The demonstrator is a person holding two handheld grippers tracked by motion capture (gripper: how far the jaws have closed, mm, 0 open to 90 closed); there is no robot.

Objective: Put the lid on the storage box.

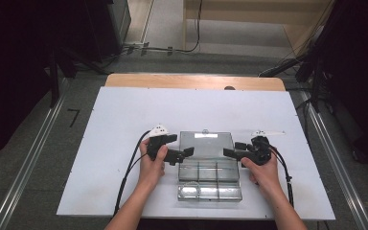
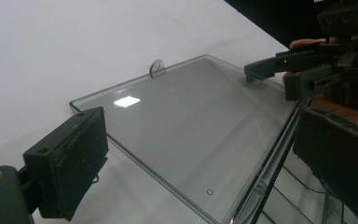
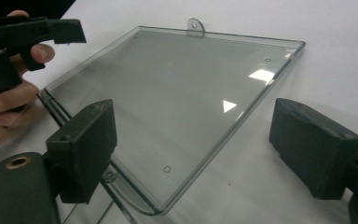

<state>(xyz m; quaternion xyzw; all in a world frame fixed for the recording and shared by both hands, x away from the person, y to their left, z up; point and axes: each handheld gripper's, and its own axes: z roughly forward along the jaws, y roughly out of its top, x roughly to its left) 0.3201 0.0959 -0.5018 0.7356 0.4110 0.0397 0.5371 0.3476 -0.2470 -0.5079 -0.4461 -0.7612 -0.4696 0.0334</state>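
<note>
I see a white tabletop with a bare wooden strip along its far edge, grey floor around it, metal rails on the left and right, and dark gear and cables in the far corners. A clear plastic box sits at the near middle, its lid swung open and lying flat on the far side. My left gripper is at the lid's left edge and my right gripper at its right edge, both sets of fingers spread wide with nothing clamped. The tabletop is bare left, right and beyond the lid, leaving open room there.
</note>
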